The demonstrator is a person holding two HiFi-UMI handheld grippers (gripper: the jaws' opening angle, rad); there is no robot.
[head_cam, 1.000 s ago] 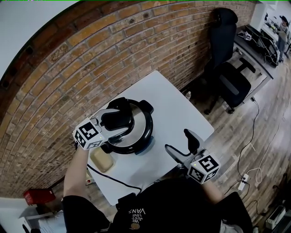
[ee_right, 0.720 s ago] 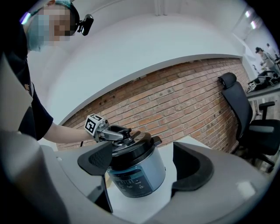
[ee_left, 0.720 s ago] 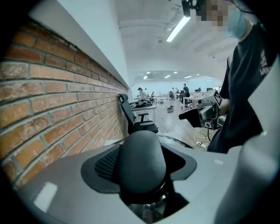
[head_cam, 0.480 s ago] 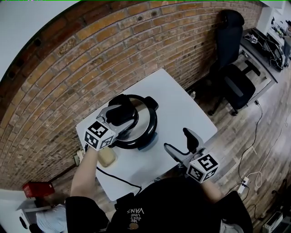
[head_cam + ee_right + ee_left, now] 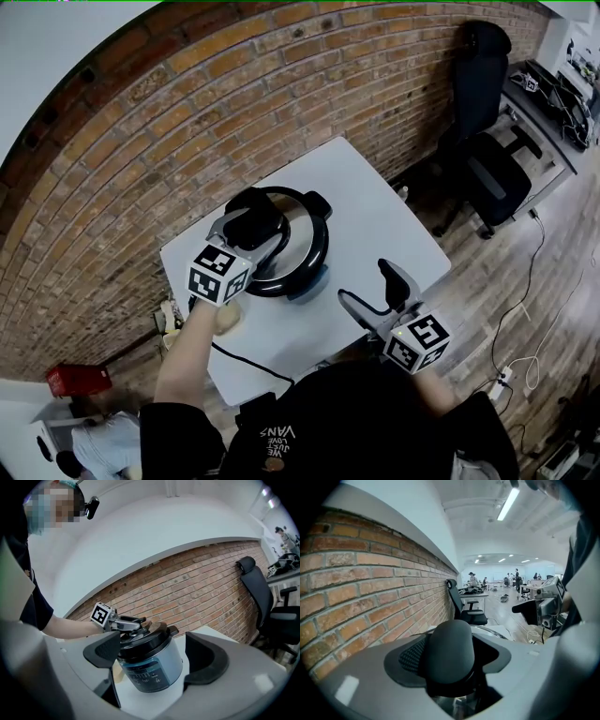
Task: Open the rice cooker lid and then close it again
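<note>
Black and glossy, the round lid (image 5: 305, 246) lies flat and closed on the upright rice cooker (image 5: 151, 667). The cooker is a squat drum with a silver-blue body, and it stands on the white square table (image 5: 375, 225), on the half nearer the red brick wall (image 5: 169, 122). Its long axis is vertical. The blue control panel faces the table's near edge, and a short black tab on the lid's rim points off towards the table's far corner.

A thin black power cord (image 5: 239, 361) trails over the table to its near edge. A tan blocky object (image 5: 228, 319) sits just beside the cooker's base, partly under the person's left forearm. A black office chair (image 5: 492, 159) stands well apart on the wooden floor to the right, and a red box (image 5: 80, 380) lies on the floor to the left. From the head view, the left forearm and its tool cover the lid's left part.

The left hand-held gripper (image 5: 261, 225) reaches in from the table's left edge and tilts down onto the lid. Its jaws are clamped on the lid's black domed handle (image 5: 450, 653), which fills the gap between them. The right hand-held gripper (image 5: 367, 286) hangs roughly level over the table's near right edge. Its jaws are wide apart with nothing in them, pointed at the cooker but well apart from it.
</note>
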